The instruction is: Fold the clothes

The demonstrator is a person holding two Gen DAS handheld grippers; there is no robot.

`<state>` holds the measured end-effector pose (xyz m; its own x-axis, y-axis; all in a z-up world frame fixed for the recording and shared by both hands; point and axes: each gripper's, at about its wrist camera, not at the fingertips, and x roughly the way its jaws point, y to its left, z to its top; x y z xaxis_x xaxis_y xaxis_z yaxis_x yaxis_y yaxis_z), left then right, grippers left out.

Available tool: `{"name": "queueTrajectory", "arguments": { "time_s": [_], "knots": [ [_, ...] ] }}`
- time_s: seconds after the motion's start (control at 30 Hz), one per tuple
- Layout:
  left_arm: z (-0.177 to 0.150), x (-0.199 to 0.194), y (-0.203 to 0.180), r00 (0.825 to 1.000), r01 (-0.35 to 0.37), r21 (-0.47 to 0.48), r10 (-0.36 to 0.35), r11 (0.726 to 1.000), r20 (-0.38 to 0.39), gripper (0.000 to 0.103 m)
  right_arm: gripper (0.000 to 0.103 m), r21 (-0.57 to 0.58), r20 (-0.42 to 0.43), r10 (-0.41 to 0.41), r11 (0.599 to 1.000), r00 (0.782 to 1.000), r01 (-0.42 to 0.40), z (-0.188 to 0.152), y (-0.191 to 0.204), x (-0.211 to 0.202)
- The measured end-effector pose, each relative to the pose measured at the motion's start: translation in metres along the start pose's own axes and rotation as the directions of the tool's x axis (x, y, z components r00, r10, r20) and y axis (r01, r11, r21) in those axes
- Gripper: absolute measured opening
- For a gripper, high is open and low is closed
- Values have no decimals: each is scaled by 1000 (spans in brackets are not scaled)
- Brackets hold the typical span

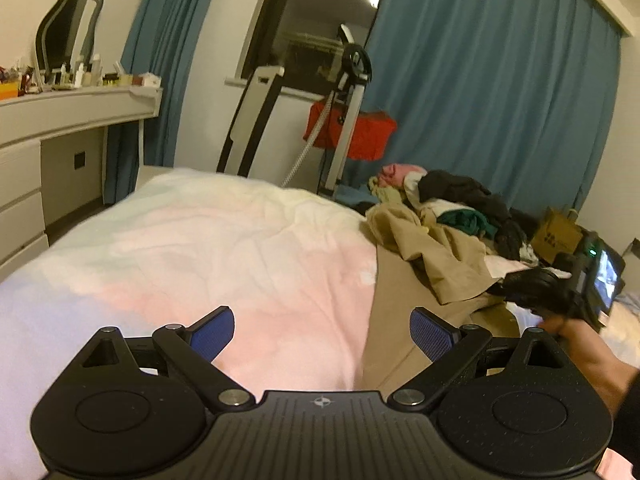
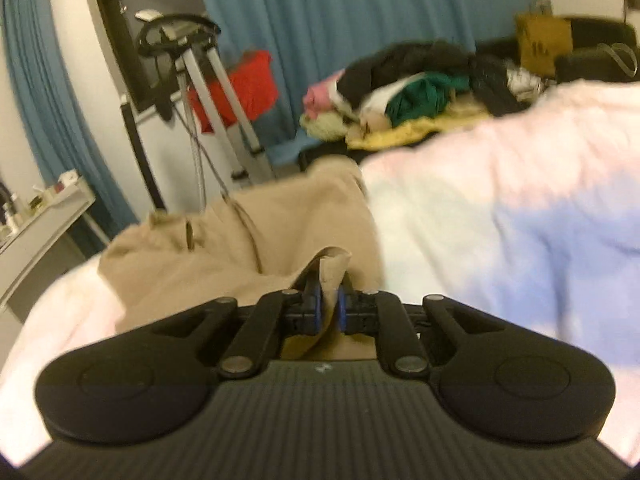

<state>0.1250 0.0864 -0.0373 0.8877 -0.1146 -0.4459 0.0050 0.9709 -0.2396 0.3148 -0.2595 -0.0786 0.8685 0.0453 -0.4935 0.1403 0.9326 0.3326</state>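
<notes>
The right gripper (image 2: 329,308) is clamped on a fold of the khaki trousers (image 2: 240,240), its blue pads pinching the cloth at lower centre of the right wrist view. From there the garment runs away toward the upper left of that frame, so its long axis lies roughly along the gripper's own line, though blur leaves this uncertain. The left gripper (image 1: 322,334) hangs with jaws wide apart and empty over the pink bedspread (image 1: 224,248); the trousers (image 1: 404,304) lie just right of it, stretching up the frame toward the clothes pile (image 1: 460,204). The right hand is plainly the nearer.
</notes>
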Motion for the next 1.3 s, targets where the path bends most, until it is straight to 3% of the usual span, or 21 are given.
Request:
{"name": "queueTrajectory", "arguments": {
  "time_s": [0.03, 0.1, 0.17, 0.3, 0.47, 0.53, 0.57, 0.63, 0.67, 0.7, 0.73, 0.9, 0.97, 1.13, 1.23, 1.3],
  "knots": [
    [0, 2, -1, 1000, 0, -1, 0, 1000, -4, 96, 21, -29, -12, 3, 1000, 1000, -4, -2, -3, -6],
    [-1, 4, -3, 1000, -3, -2, 3, 1000, -12, 96, 48, -115, -25, 10, 993, 1000, -13, -7, -2, -18],
    [-1, 5, -3, 1000, -4, -5, 4, 1000, -14, 96, 63, -204, -20, 30, 978, 999, -34, -8, 5, -29],
    [-3, 2, -4, 1000, -8, -7, 7, 1000, -15, 96, 64, -357, 13, 149, 924, 989, -134, -7, 35, -59],
    [-9, -8, -5, 1000, 2, -8, -3, 1000, -19, 96, 62, -560, -76, 261, 788, 962, -258, -19, 94, -49],
    [-12, -8, -5, 1000, 3, -2, -3, 1000, -17, 96, 61, -603, -163, 224, 748, 961, -277, -27, 111, -28],
    [-13, -7, -5, 1000, 2, 1, -2, 1000, -20, 96, 60, -633, -164, 186, 734, 969, -248, -30, 115, -20],
    [-13, -3, -6, 1000, 0, 0, 0, 1000, -23, 96, 55, -615, -142, 132, 764, 981, -192, -26, 112, -5],
    [-13, -2, -6, 1000, 2, -4, -2, 1000, -23, 96, 40, -595, -146, 118, 783, 982, -182, -21, 110, 1],
    [-13, -1, -5, 1000, 5, -8, -5, 1000, -24, 96, 15, -582, -166, 118, 790, 979, -194, -16, 108, 5],
    [-13, 0, -4, 1000, 8, -12, -8, 1000, -26, 96, 10, -571, -171, 122, 796, 978, -200, -9, 106, 8],
    [-16, -1, -2, 999, 32, -35, -34, 999, -38, 96, 6, -532, -74, 177, 825, 982, -189, 38, 103, 2],
    [-17, -1, -2, 998, 40, -41, -42, 998, -41, 96, 6, -493, -12, 171, 856, 985, -155, 61, 97, 6],
    [-19, 5, 0, 998, 38, -41, -40, 998, -52, 96, 6, -343, 131, 16, 939, 991, 30, 100, 63, 41],
    [-21, 12, -1, 997, 30, -28, -32, 999, -73, 96, 6, -310, 139, -102, 940, 985, 141, 102, 45, 84],
    [-24, 16, -1, 996, 34, -24, -36, 999, -84, 96, 6, -298, 122, -129, 941, 984, 160, 99, 36, 110]
  ]
}}
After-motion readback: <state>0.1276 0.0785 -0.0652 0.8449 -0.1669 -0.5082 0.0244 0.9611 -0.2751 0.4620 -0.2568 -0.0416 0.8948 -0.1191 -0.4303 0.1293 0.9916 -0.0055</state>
